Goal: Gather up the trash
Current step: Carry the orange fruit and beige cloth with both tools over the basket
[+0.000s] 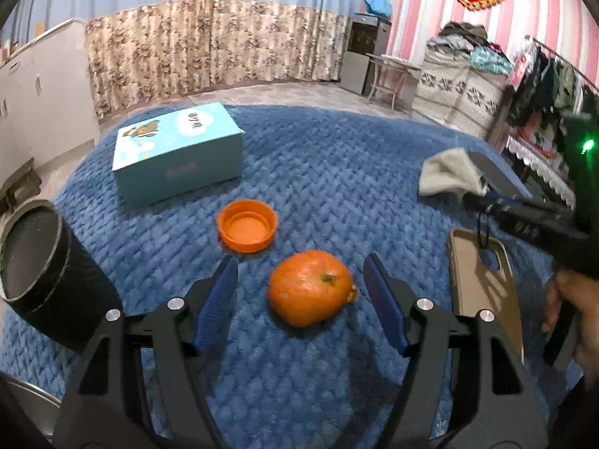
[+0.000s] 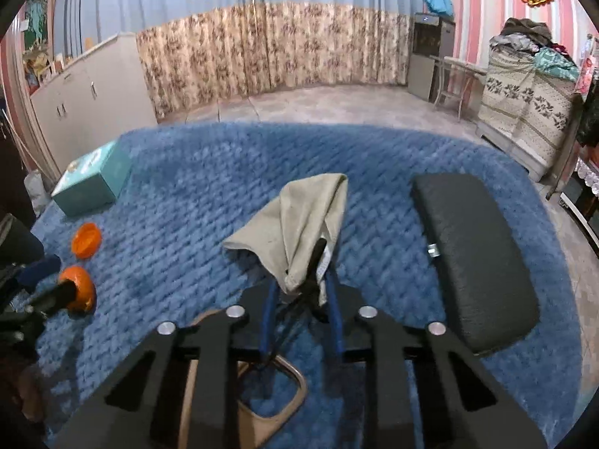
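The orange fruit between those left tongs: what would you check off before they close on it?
1. Left tongs open: ok.
2. Orange fruit sits between the fingers: ok.
3. Orange lid clear of the fingers: ok, it lies beyond them.
4. Black bin within view, mouth unobstructed: ok.
5. Right tongs out of the way, shut on beige cloth: ok.
6. Fruit really trash: cannot tell.

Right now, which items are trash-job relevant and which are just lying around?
Job, likely:
- beige rag, clamped in the right gripper
- orange fruit, between the open left gripper fingers
- orange lid
- black bin

Lying about, probably:
- blue box
- phone case
- black case
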A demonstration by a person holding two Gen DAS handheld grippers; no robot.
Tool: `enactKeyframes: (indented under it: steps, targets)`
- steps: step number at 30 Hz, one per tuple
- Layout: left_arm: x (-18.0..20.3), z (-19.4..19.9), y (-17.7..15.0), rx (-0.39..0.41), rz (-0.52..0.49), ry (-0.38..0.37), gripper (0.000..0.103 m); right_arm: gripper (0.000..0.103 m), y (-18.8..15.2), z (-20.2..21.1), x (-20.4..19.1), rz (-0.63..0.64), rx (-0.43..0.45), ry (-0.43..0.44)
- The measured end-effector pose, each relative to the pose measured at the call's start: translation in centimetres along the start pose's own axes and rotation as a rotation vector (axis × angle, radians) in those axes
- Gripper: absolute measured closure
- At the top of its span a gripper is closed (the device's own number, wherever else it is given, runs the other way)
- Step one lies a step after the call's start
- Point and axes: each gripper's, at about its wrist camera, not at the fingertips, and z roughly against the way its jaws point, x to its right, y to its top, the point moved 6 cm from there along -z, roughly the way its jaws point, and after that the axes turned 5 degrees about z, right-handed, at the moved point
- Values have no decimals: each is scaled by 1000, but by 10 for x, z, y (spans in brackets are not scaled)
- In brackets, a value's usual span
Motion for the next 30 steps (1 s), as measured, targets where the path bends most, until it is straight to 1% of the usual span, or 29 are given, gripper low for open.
enactKeyframes:
  steps: [2,3,4,5,6,10,11,17,22,28,30]
  targets:
    - [1,-1,-1,-7,-4,-12,36,81,-2,8,4,-14,15,-2]
    - [1,-2,-1,-16,-2,-16,41,81,-5,13,7,-24,21,-7]
    - [0,-4,-2,-25,0,-18,45,81,-7,18,11,-31,26,-12]
    - [0,-6,-3,-38,2,-22,52,81,-10,23,14,-39,31,-17]
    - [0,-8,-4,-48,2,-26,55,81,-13,29,16,-45,35,-24]
    - [4,-8,-5,-50,-11,-20,56,81,-26,58,30,-76,61,-52]
    - [5,-9,-5,-55,-19,-16,59,81,-30,66,33,-82,69,-62]
    - [9,-9,-5,-54,-37,-1,61,81,-50,113,58,-135,111,-115]
    - [9,-10,-5,-56,-38,-1,63,81,-74,153,75,-178,139,-166]
    - [11,-6,-4,-41,-44,2,69,81,-107,190,98,-207,140,-245]
    - [12,-5,-4,-38,-49,16,71,81,-120,201,110,-235,148,-268]
